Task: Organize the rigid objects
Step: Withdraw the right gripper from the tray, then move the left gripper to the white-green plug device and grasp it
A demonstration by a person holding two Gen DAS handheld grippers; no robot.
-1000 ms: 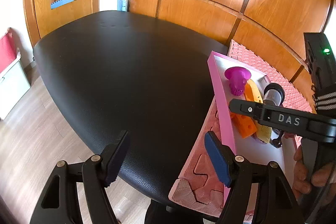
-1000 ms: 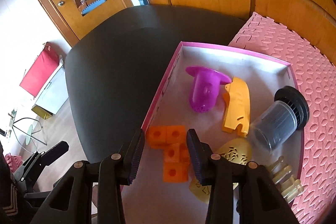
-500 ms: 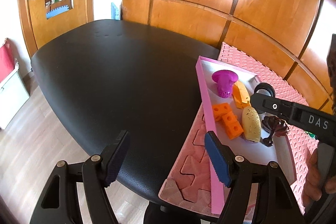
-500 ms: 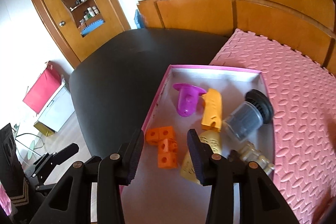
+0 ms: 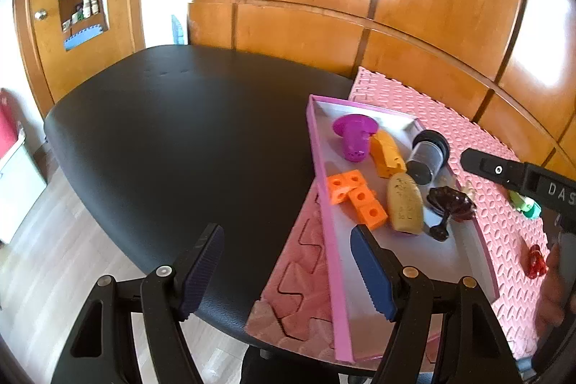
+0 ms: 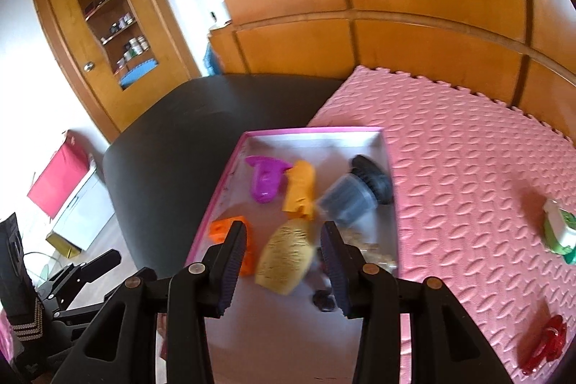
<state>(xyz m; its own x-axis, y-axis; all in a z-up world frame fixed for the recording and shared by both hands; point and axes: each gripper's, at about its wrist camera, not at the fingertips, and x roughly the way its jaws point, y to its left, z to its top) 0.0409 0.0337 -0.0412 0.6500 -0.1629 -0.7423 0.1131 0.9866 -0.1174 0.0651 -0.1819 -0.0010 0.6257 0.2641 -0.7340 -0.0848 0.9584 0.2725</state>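
Note:
A pink-rimmed tray point(image 5: 325, 204) on a pink foam mat point(image 5: 500, 233) holds a purple strainer point(image 5: 354, 137), a yellow-orange piece point(image 5: 387, 153), a dark jar point(image 5: 428, 157), orange cubes point(image 5: 356, 197), a tan oval piece point(image 5: 405, 204) and a dark brown goblet point(image 5: 450, 204). My left gripper point(image 5: 288, 272) is open over the tray's left rim and the black table, holding nothing. My right gripper point(image 6: 283, 229) hovers above the tray point(image 6: 313, 130). Its fingers stand a little apart with nothing between them. The tan piece point(image 6: 284, 261) lies well below that gap.
A green-and-white item point(image 6: 558, 233) and a red item point(image 6: 547, 344) lie loose on the mat right of the tray. The black table point(image 5: 187, 139) stretches left, with wooden panelling behind. A hand on the right gripper's handle point(image 5: 522, 175) shows at the right edge.
Both grippers have pulled back and up from the tray. The right one drifted right, from over the orange cubes to over the tan piece, and more mat shows.

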